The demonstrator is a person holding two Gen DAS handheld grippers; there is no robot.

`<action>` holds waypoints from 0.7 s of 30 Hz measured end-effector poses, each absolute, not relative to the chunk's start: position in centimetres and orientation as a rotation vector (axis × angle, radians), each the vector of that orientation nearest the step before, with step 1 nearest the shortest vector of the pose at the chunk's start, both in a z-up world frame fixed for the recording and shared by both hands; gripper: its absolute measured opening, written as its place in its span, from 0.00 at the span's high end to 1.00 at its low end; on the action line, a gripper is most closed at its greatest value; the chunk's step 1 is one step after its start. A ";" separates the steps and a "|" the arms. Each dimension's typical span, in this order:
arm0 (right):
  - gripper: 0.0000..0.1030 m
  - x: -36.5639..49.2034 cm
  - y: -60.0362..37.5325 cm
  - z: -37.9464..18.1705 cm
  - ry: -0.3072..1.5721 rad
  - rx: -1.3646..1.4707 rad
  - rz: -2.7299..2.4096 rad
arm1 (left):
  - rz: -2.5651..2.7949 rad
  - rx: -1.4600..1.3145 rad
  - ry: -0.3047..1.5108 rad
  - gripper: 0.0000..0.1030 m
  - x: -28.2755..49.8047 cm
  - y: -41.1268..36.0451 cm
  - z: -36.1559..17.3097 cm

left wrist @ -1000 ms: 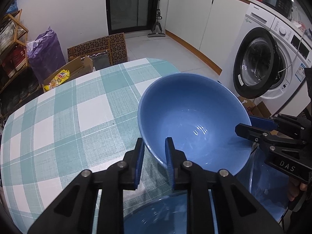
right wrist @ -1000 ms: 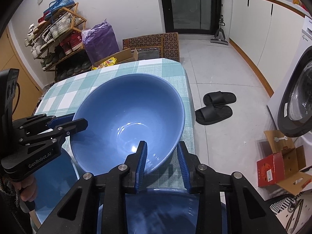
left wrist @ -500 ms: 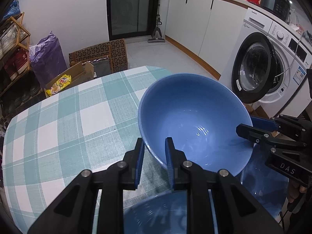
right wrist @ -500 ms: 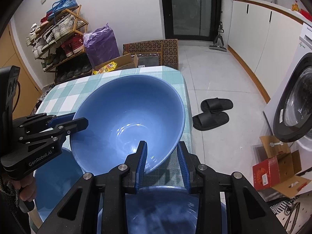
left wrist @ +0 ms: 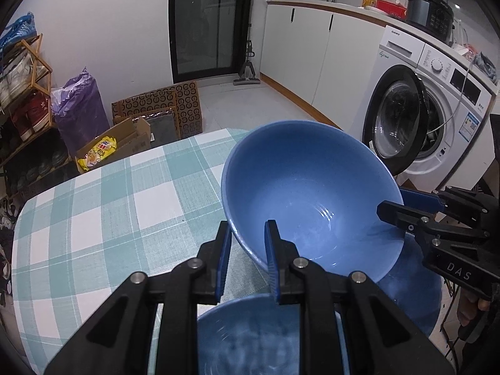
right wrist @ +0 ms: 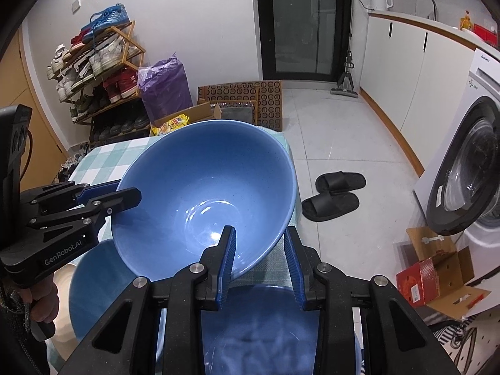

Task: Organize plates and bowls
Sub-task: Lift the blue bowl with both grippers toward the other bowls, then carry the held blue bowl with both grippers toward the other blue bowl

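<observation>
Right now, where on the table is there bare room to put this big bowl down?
The checked tablecloth lies bare from beside the held blue bowl out to the far rounded edge by the cardboard box. The near edge is crowded: another blue bowl under the left hand-held gripper, and more blue dishware beside it.

Three blue dishes show: one large bowl point(left wrist: 309, 200) held up at mid-frame, one blurred bowl point(left wrist: 247, 337) at the bottom edge, and one plate point(left wrist: 412, 300) at lower right. Two grippers, left point(left wrist: 248, 251) and right point(right wrist: 259, 257), appear. Two black slippers point(right wrist: 336, 193) lie on the floor.
</observation>
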State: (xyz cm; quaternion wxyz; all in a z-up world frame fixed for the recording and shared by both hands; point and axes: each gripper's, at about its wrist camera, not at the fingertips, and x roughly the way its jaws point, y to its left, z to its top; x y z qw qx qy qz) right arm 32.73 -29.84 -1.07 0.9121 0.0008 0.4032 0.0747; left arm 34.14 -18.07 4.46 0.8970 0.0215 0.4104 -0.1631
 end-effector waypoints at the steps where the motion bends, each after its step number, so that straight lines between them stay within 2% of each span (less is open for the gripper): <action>1: 0.68 32.4 -29.9 -0.8 0.826 0.001 0.154 | -0.339 0.045 0.845 0.81 34.0 -18.1 4.7; 21: 0.68 27.8 -29.0 3.6 0.755 -0.010 0.163 | -0.338 0.045 0.783 0.81 30.7 -17.4 7.8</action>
